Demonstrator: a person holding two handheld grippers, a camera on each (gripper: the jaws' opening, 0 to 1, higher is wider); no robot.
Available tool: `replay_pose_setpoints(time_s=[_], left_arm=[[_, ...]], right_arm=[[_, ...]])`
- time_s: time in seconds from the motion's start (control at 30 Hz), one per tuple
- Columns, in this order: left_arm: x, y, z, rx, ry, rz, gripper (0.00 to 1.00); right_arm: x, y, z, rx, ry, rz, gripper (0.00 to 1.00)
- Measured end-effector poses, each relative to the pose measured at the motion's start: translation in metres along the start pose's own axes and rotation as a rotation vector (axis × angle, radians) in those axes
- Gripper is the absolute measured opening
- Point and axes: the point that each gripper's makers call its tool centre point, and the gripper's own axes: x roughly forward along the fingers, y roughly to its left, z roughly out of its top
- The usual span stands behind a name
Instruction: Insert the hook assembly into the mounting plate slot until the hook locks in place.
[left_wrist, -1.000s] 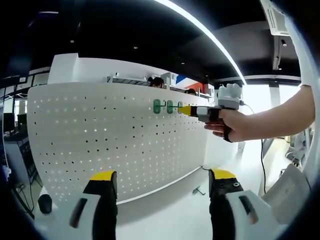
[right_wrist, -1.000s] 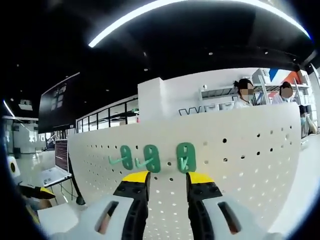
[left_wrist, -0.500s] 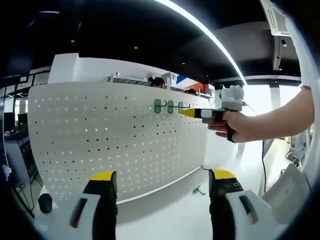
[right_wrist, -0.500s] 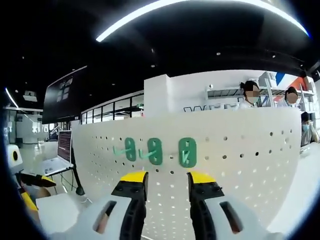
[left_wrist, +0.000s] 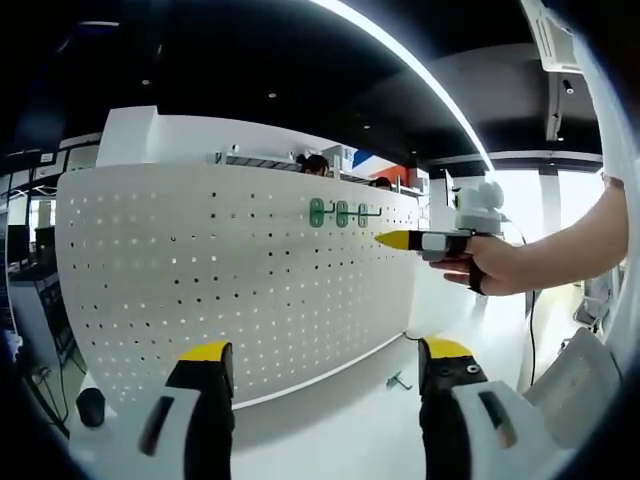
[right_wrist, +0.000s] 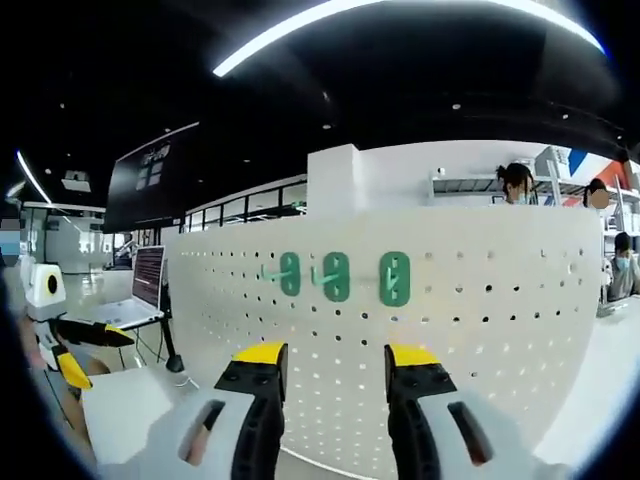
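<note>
three green hooks (right_wrist: 337, 277) sit in a row on the pegboard (right_wrist: 480, 330) mid-frame. the right gripper (right_wrist: 335, 362) holds nothing, jaws parted, clear of the board; the left gripper (left_wrist: 320, 362) is wide and empty. i'd check the rightmost hook sits flush before calling it locked.

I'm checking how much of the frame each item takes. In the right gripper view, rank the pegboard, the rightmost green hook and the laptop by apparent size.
1. Pegboard, by far the largest.
2. Laptop.
3. Rightmost green hook, smallest.
The laptop and hook look fairly close in size, and the laptop sits farther back, so that order is unsure.
</note>
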Motion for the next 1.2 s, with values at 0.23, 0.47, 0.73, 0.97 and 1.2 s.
replay_pose_setpoints(time_s=[0.23,0.47,0.73,0.97,1.2], left_arm=[[0.0,0.001,0.003,0.001,-0.007,-0.001,0.78],[-0.001,0.002,0.003,0.003,-0.009,0.003,0.78],[-0.002,0.004,0.001,0.002,-0.008,0.004,0.78],[-0.003,0.004,0.001,-0.004,-0.012,0.004,0.79],[-0.006,0.004,-0.003,-0.015,-0.009,0.002,0.8]], right_arm=[[-0.013,0.01,-0.006,-0.018,0.007,0.048,0.44],[-0.029,0.023,-0.019,0.001,0.016,0.083,0.48],[-0.041,0.03,-0.027,0.004,0.035,0.087,0.5],[-0.056,0.032,-0.031,0.024,0.028,0.081,0.53],[-0.072,0.038,-0.039,0.033,0.037,0.083,0.55]])
